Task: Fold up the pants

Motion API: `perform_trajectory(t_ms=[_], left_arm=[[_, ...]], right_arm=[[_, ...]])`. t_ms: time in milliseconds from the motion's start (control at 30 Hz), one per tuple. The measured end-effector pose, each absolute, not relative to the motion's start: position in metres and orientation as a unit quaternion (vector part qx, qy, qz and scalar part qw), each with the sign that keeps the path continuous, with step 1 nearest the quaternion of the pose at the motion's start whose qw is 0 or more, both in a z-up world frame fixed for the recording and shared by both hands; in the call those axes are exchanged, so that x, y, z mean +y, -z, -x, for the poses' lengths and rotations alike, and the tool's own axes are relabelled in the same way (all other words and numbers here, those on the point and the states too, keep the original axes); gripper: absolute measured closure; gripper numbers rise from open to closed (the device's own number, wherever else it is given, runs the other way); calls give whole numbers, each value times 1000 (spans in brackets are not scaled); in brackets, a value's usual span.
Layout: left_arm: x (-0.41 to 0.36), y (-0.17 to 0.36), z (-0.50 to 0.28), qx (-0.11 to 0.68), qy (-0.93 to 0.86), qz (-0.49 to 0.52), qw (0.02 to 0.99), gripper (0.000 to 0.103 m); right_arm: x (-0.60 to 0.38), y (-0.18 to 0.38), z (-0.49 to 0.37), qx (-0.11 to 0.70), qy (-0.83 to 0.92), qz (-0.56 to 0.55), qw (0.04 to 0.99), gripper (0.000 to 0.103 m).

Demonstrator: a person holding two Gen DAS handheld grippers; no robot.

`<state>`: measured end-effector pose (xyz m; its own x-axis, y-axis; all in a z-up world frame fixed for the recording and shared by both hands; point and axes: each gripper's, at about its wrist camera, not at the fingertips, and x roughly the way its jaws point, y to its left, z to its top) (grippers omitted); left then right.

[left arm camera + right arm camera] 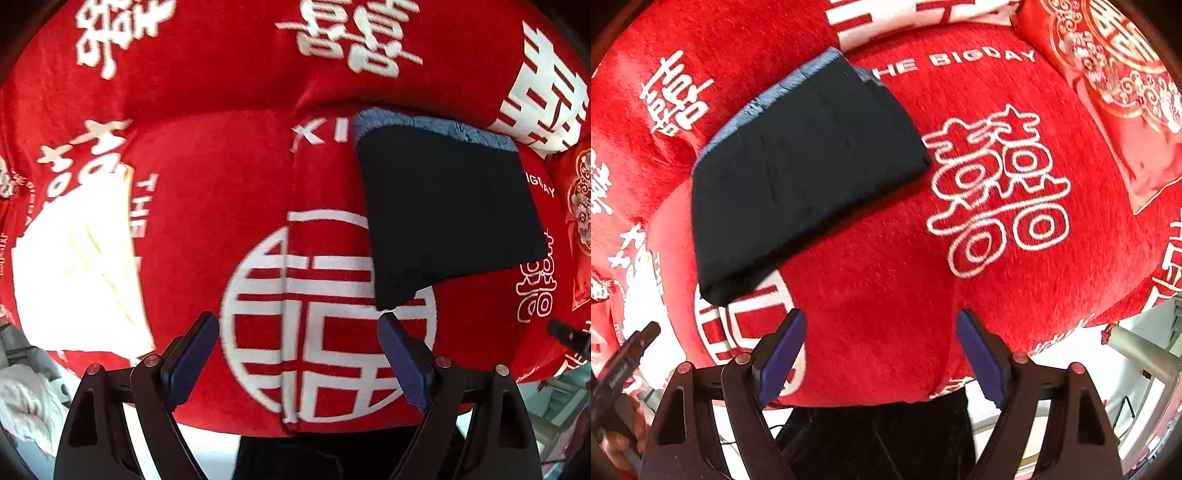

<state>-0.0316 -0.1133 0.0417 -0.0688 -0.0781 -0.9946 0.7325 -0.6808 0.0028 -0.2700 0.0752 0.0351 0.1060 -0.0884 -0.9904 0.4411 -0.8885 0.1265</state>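
The dark pants (pixel 447 210) lie folded into a compact rectangle on the red sofa cover, with a blue-grey fleecy lining showing along the far edge. In the right wrist view the pants (pixel 801 177) sit at upper left. My left gripper (pixel 299 321) is open and empty, just in front of the bundle's near corner. My right gripper (pixel 882 317) is open and empty, to the right of and nearer than the bundle. The tip of the right gripper shows at the left view's right edge (pixel 569 336).
The red cover (pixel 229 184) with white characters spans both views. A white folded cloth (pixel 81 266) lies at left. A red embroidered cushion (pixel 1115 92) sits at far right. The sofa's front edge and the floor show below the grippers.
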Motion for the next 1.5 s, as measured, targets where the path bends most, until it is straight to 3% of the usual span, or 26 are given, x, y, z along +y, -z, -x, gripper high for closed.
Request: perform_trajectory(t_ms=[467,1100,1500], left_arm=[[-109,12,85,283,656,-616,333,15],[-114,11,106,261,632,-631,367,15],[-132,3,127,288,661,-599,349,15]], right_arm=[[74,6,334,151,662,-697,230,18],[46,15,384,156,657,-678,291,18],[45,23,410,143,652,-679,306,17]])
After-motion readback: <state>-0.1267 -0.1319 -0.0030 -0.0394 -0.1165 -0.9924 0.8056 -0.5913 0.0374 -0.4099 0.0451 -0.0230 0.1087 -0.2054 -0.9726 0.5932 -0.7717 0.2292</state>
